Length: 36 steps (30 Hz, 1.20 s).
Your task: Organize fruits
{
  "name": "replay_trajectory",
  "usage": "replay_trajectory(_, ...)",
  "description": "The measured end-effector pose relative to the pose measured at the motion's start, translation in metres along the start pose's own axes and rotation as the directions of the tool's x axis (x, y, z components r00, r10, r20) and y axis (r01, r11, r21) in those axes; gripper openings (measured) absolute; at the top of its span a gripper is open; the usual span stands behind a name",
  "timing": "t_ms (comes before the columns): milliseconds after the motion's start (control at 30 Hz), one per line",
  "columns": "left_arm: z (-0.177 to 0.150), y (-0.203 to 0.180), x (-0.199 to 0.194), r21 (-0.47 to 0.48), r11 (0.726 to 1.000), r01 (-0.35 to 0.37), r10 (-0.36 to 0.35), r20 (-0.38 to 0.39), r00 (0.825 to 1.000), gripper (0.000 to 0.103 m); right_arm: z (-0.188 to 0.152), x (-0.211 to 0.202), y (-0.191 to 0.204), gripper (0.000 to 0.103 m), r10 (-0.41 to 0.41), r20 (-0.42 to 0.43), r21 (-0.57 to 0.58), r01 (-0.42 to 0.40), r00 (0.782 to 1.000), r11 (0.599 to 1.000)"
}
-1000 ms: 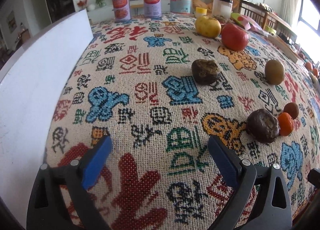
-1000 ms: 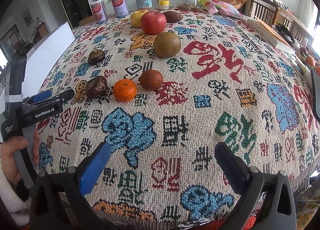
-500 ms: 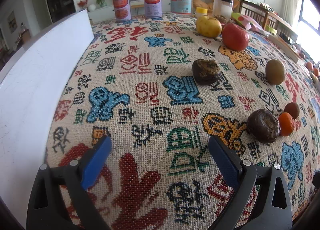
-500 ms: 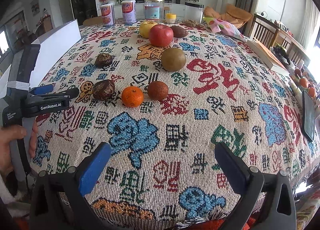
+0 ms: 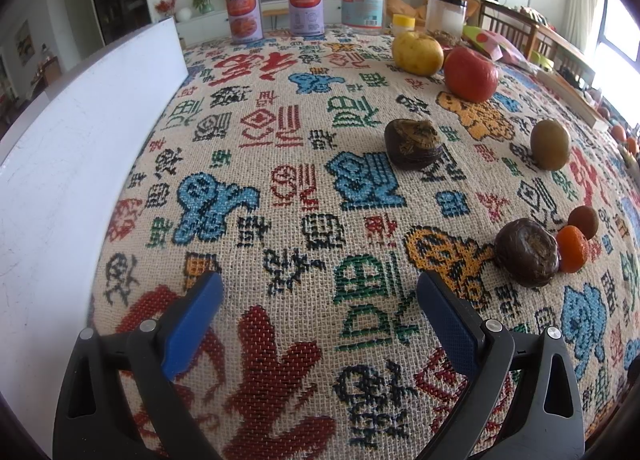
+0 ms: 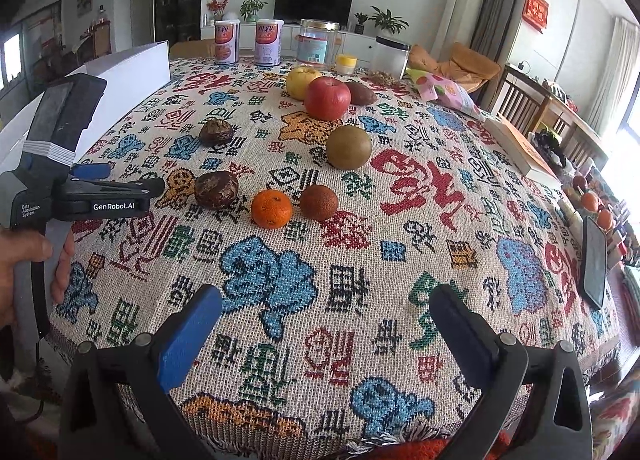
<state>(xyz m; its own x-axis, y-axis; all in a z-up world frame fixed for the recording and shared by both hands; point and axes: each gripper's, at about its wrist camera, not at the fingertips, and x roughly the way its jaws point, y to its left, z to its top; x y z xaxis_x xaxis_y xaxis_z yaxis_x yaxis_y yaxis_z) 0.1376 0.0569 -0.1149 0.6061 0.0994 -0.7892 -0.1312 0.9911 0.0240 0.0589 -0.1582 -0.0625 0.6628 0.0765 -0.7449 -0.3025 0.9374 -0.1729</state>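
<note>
Several fruits lie on the patterned tablecloth (image 6: pixel 400 219). At the back are a yellow apple (image 6: pixel 302 81), a red apple (image 6: pixel 327 98) and a brown fruit (image 6: pixel 362 93). A green-brown round fruit (image 6: pixel 348 147) sits mid-table. Nearer lie two dark wrinkled fruits (image 6: pixel 216 132) (image 6: pixel 216 189), a mandarin (image 6: pixel 272 208) and a brown round fruit (image 6: pixel 319 201). My left gripper (image 5: pixel 318 288) is open and empty, left of the nearer wrinkled fruit (image 5: pixel 526 252); the right wrist view also shows this gripper (image 6: pixel 136 177). My right gripper (image 6: pixel 326 300) hangs open and empty over the table's near edge.
A white board (image 5: pixel 80 159) stands along the table's left side. Two cans (image 5: pixel 244 13) (image 5: pixel 305 5) and two jars (image 5: pixel 363 3) (image 5: pixel 446 17) line the far edge. A snack bag (image 6: pixel 444 93), a book (image 6: pixel 520 147) and a phone (image 6: pixel 594 262) lie on the right.
The right gripper has risen and drawn back, so more of the table and room shows. The left gripper has barely moved. Both stay open.
</note>
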Motion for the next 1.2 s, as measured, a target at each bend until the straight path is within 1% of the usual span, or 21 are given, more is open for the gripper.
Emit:
replay_trajectory(200,0.0,0.0,0.0,0.001,1.0,-0.002,0.002,0.0,1.0,0.099,-0.001,0.0,0.013,0.103,-0.02,-0.001,-0.07,0.019,1.0,0.997)
replay_trajectory(333,0.0,0.0,0.0,0.001,1.0,-0.002,0.002,0.0,1.0,0.099,-0.003,-0.004,0.017,0.103,-0.008,0.01,-0.086,0.009,1.0,0.996)
replay_trajectory(400,0.0,0.0,0.0,0.001,1.0,-0.002,0.002,0.0,1.0,0.099,-0.003,-0.007,0.016,0.103,-0.004,0.031,-0.085,0.007,1.0,0.996)
replay_trajectory(500,0.0,0.0,0.0,0.001,1.0,-0.002,0.002,0.0,1.0,0.099,-0.004,-0.017,0.016,0.103,-0.01,0.084,-0.082,0.017,0.996,0.996)
replay_trajectory(567,0.0,-0.001,0.0,0.001,1.0,-0.006,0.006,0.0,1.0,0.1,-0.005,-0.022,0.017,0.103,-0.019,0.111,-0.098,0.03,0.994,0.995)
replay_trajectory(733,0.0,0.0,0.0,0.001,1.0,-0.009,0.009,0.0,1.0,0.1,-0.006,-0.025,0.023,0.103,-0.005,0.129,-0.132,0.022,0.992,0.991)
replay_trajectory(833,0.0,0.0,0.0,0.001,1.0,-0.009,0.009,0.0,1.0,0.1,-0.006,-0.027,0.021,0.103,0.012,0.137,-0.12,0.005,0.99,0.993)
replay_trajectory(1067,0.0,0.0,0.0,0.001,1.0,-0.008,0.008,0.0,1.0,0.1,-0.005,-0.025,0.005,0.103,0.064,0.125,-0.045,-0.058,0.99,0.997)
replay_trajectory(1200,0.0,0.0,0.001,0.001,1.0,-0.008,0.008,0.0,1.0,0.1,-0.004,-0.023,0.005,0.103,0.062,0.119,-0.041,-0.057,0.991,0.998)
